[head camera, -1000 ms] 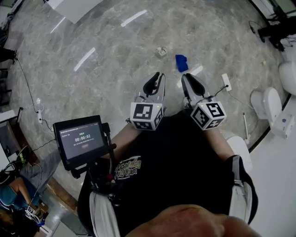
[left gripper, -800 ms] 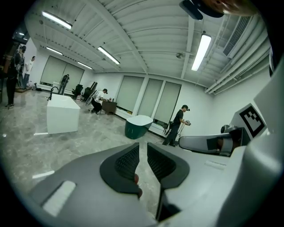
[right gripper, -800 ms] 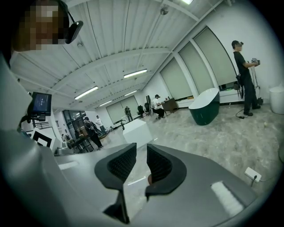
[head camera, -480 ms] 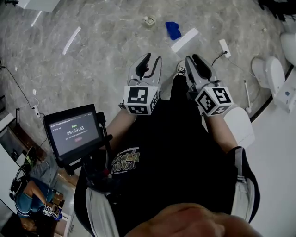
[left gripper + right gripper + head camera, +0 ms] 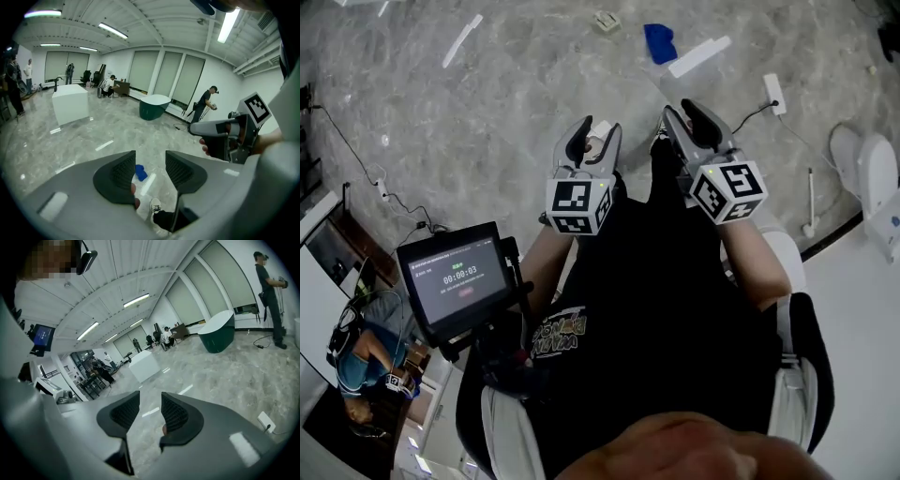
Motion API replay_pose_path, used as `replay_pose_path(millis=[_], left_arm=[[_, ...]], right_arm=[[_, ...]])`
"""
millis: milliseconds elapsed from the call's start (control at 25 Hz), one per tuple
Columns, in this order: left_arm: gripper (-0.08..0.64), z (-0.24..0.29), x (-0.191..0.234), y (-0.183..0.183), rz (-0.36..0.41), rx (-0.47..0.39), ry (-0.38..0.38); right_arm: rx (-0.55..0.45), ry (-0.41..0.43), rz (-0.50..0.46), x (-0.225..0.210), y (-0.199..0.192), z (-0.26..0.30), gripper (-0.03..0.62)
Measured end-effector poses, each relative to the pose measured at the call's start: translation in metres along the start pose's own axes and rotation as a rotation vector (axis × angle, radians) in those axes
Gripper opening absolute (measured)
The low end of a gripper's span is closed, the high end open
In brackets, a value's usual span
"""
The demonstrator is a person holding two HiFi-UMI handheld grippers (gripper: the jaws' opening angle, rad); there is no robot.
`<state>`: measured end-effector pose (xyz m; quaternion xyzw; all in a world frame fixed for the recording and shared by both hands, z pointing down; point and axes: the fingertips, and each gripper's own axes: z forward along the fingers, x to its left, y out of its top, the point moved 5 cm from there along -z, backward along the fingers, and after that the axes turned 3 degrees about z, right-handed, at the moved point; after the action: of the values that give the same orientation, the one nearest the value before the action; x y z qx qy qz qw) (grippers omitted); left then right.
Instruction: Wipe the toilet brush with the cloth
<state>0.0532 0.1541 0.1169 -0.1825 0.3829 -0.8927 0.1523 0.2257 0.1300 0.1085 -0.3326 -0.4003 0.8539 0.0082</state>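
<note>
A crumpled blue cloth (image 5: 659, 42) lies on the grey marble floor, well ahead of both grippers. The left gripper view shows the blue cloth (image 5: 140, 172) far off, framed by the jaws. A slim white stick with a small foot (image 5: 810, 202), possibly the toilet brush, is by the toilet (image 5: 862, 173) at the right. My left gripper (image 5: 594, 141) (image 5: 150, 171) is open and empty, held in front of the person's body. My right gripper (image 5: 684, 117) (image 5: 150, 416) is open and empty beside it. Both pairs of jaws have just been opening.
A white strip (image 5: 698, 56) lies next to the cloth, and a small pale object (image 5: 605, 21) sits left of it. A power strip (image 5: 772, 91) with its cable lies at the right. A timer screen (image 5: 459, 279) on a mount hangs at my left. A white block (image 5: 70, 105) and people stand far off.
Both grippers have come down in front of the body and their jaws have spread wider. The view has shifted, so the cloth now sits nearer the top edge.
</note>
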Motion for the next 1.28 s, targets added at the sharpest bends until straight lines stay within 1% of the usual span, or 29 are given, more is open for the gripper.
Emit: replay_pose_path(millis=[40, 80, 160, 200, 240, 280, 360, 480, 560, 720, 800, 880, 1000, 1120, 1280], left_arm=[[0.204, -0.005, 0.004, -0.004, 0.026, 0.006, 0.031], [0.222, -0.009, 0.007, -0.007, 0.076, 0.004, 0.068], [0.222, -0.013, 0.016, -0.007, 0.208, -0.005, 0.145], [0.223, -0.013, 0.021, -0.007, 0.259, -0.006, 0.173], [0.226, -0.012, 0.026, -0.005, 0.288, -0.006, 0.195], [0.227, -0.012, 0.032, -0.004, 0.298, -0.008, 0.212], [0.227, -0.014, 0.042, 0.002, 0.283, -0.020, 0.242], [0.227, -0.022, 0.053, 0.011, 0.227, -0.037, 0.285], [0.221, -0.014, 0.059, 0.005, 0.195, -0.035, 0.293], [0.221, 0.057, 0.071, -0.040, 0.151, -0.017, 0.233], [0.221, 0.086, 0.074, -0.056, 0.134, -0.028, 0.211], [0.227, 0.107, 0.078, -0.063, 0.122, -0.057, 0.213], [0.238, 0.127, 0.086, -0.072, 0.080, -0.086, 0.203], [0.239, 0.148, 0.101, -0.092, 0.024, -0.087, 0.198], [0.241, 0.179, 0.127, -0.133, -0.070, -0.048, 0.185]], right_arm=[[0.014, 0.003, -0.014, -0.002, -0.002, 0.004, 0.139], [0.028, 0.001, -0.032, -0.004, -0.003, 0.008, 0.143], [0.052, -0.010, -0.054, -0.012, -0.004, 0.017, 0.143], [0.064, -0.016, -0.050, -0.016, -0.005, 0.022, 0.145], [0.074, -0.023, -0.040, -0.021, -0.006, 0.027, 0.147], [0.083, -0.030, -0.031, -0.025, -0.008, 0.030, 0.147], [0.097, -0.045, -0.026, -0.030, -0.011, 0.035, 0.149], [0.116, -0.062, -0.024, -0.027, -0.013, 0.036, 0.151], [0.128, -0.079, -0.030, -0.031, -0.019, 0.041, 0.152], [0.149, -0.135, -0.111, -0.069, -0.053, 0.078, 0.155], [0.169, -0.157, -0.135, -0.087, -0.070, 0.095, 0.161], [0.172, -0.184, -0.125, -0.101, -0.085, 0.109, 0.167], [0.161, -0.244, -0.074, -0.118, -0.111, 0.127, 0.170], [0.154, -0.292, -0.021, -0.135, -0.138, 0.151, 0.173], [0.134, -0.349, 0.001, -0.174, -0.174, 0.195, 0.178]])
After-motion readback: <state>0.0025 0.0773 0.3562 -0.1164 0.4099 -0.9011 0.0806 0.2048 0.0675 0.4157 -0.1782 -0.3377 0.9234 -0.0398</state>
